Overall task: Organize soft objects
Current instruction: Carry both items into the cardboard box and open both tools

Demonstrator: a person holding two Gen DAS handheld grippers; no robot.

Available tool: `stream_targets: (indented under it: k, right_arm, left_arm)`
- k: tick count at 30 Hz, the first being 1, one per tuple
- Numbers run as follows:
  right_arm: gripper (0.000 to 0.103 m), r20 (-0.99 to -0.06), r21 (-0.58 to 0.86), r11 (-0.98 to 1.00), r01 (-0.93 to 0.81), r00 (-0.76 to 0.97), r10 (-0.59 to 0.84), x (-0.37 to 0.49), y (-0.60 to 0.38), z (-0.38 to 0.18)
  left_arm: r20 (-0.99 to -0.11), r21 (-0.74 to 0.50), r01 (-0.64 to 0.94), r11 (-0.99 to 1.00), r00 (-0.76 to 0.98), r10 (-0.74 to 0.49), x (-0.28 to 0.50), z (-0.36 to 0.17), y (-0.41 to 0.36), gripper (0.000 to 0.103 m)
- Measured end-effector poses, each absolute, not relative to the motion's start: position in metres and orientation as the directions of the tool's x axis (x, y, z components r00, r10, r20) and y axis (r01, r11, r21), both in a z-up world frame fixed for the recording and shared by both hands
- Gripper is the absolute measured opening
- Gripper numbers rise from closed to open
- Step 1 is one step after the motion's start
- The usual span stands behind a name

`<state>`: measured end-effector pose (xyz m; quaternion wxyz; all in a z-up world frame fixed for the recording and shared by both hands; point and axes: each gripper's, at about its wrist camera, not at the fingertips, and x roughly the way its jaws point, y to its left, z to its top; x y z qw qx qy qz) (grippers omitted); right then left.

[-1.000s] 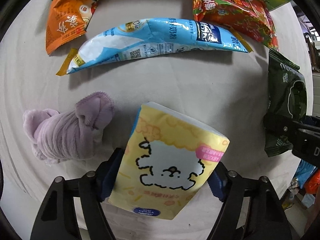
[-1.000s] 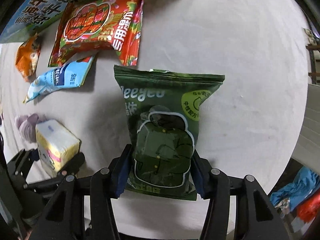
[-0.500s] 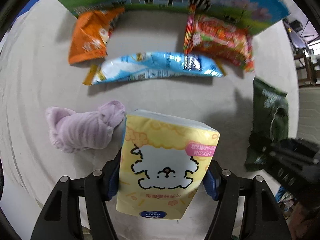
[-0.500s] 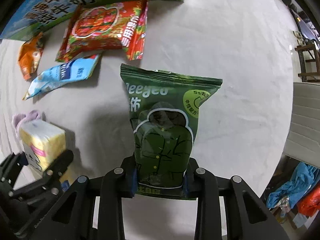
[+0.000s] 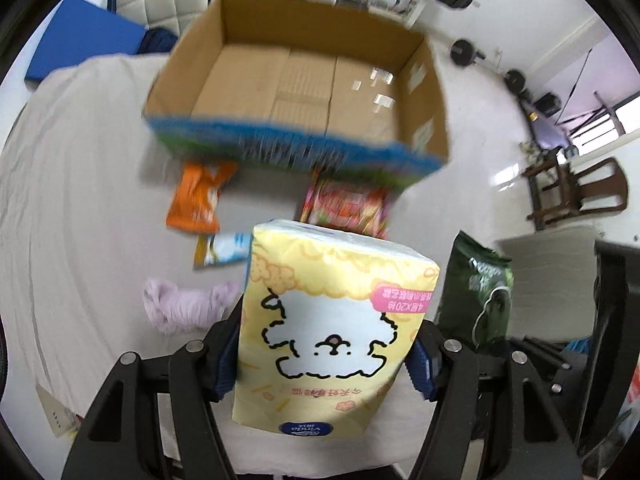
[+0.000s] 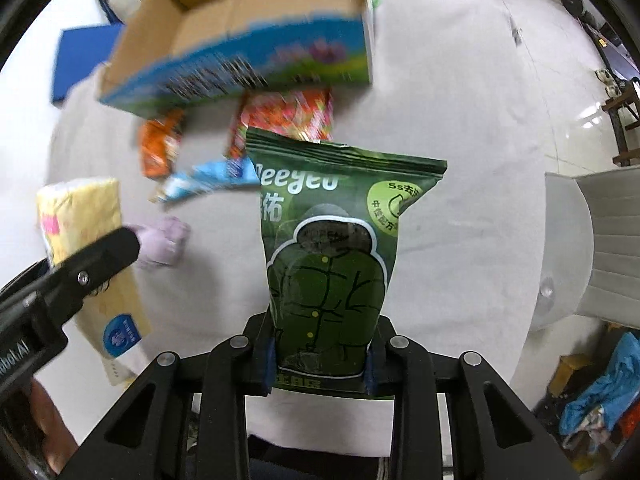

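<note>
My left gripper (image 5: 324,364) is shut on a yellow tissue pack (image 5: 332,320) with a cartoon dog, held up above the grey cloth. My right gripper (image 6: 322,350) is shut on a dark green snack bag (image 6: 328,248), also lifted. The tissue pack also shows in the right wrist view (image 6: 86,236), and the green bag shows in the left wrist view (image 5: 480,300). An open cardboard box (image 5: 304,80) with blue printed sides stands ahead, and it also shows in the right wrist view (image 6: 244,28). A purple plush cloth (image 5: 184,308) lies on the cloth below.
An orange snack bag (image 5: 198,200), a light blue packet (image 5: 224,248) and a red snack bag (image 5: 348,208) lie in front of the box. A wooden chair (image 5: 576,196) and gym weights stand at the right. A white seat (image 6: 592,248) is at the right edge.
Both grippers have risen and tilted up with their loads. The cardboard box and the room behind it have come into view. The snack bags on the cloth look smaller and farther.
</note>
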<state>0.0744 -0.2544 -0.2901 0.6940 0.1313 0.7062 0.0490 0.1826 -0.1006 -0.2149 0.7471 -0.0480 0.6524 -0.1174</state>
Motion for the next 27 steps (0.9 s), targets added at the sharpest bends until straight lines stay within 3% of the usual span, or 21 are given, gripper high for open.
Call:
stream_targets:
  k: [5, 12, 27]
  right_arm:
    - [0.033, -0.956, 0.285, 0.954, 0.091, 0.106, 0.275, 0.116, -0.256, -0.243]
    - [0.033, -0.954, 0.258, 0.961, 0.103, 0.184, 0.236, 0.202, -0.268, -0.216]
    - [0.033, -0.979, 0.199, 0.965, 0.17, 0.069, 0.189, 0.372, -0.264, -0.345]
  left_arm:
    - [-0.944, -0.267, 0.119, 0.956, 0.166, -0.285, 0.236, -0.19, -0.103, 0.065]
    - [-0.93, -0.328, 0.118, 0.937, 0.131, -0.342, 0.344, -0.212, -0.105, 0.065]
    - [-0.926, -0.375, 0.041, 0.926, -0.067, -0.372, 0.49, -0.339, -0.124, 0.065]
